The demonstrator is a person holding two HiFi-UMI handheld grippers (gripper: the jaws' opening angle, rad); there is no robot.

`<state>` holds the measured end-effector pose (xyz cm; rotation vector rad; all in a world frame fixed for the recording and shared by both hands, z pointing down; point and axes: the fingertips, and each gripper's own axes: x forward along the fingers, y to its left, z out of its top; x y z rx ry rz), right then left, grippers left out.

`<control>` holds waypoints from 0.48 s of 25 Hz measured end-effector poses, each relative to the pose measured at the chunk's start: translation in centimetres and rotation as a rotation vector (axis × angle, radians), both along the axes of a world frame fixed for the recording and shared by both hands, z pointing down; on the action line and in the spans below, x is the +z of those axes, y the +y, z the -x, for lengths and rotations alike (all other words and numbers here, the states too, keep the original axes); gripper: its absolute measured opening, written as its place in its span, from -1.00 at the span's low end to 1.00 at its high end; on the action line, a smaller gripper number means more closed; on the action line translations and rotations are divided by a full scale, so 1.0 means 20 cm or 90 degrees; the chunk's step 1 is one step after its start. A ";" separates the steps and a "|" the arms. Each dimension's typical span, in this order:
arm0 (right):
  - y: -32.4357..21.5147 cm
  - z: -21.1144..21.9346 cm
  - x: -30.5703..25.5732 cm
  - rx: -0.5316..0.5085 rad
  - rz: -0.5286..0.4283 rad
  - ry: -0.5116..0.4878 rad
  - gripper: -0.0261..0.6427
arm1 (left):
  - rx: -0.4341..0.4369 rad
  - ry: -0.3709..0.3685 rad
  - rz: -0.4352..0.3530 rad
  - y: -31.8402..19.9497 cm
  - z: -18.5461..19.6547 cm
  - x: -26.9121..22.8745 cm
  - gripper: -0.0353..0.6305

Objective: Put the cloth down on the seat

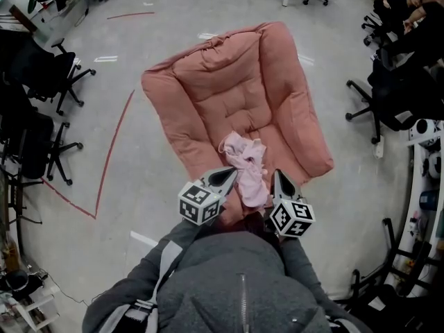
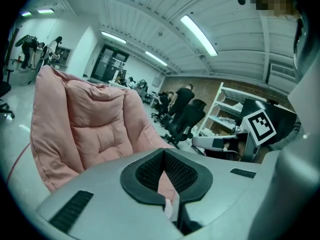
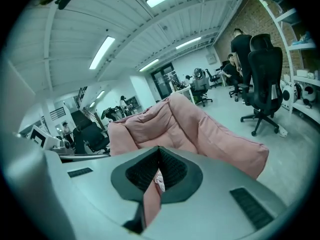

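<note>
Only the head view shows the whole cloth (image 1: 248, 165) on the seat (image 1: 229, 96), its long axis running near to far. Their own views show the left gripper (image 2: 163, 153) and right gripper (image 3: 159, 150) jaws pinching it.

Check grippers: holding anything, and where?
Both are shut on the crumpled pale pink cloth: left gripper pinches its left edge, right gripper its right edge.

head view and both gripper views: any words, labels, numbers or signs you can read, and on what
None readable. The cubes on the left gripper and right gripper show only black-and-white square patterns, no letters or numbers.
Anything on the shelves is too small and blurred to read.
</note>
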<state>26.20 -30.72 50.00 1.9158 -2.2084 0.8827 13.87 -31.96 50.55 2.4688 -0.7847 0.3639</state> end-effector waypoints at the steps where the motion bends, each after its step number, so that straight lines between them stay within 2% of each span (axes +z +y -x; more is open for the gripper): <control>1: 0.01 0.00 0.00 0.002 0.003 -0.003 -0.89 | 0.001 -0.002 0.002 0.01 0.00 0.01 -0.87; 12: 0.03 0.02 0.03 0.006 0.021 -0.018 -0.89 | -0.003 -0.018 0.014 0.03 0.05 0.03 -0.87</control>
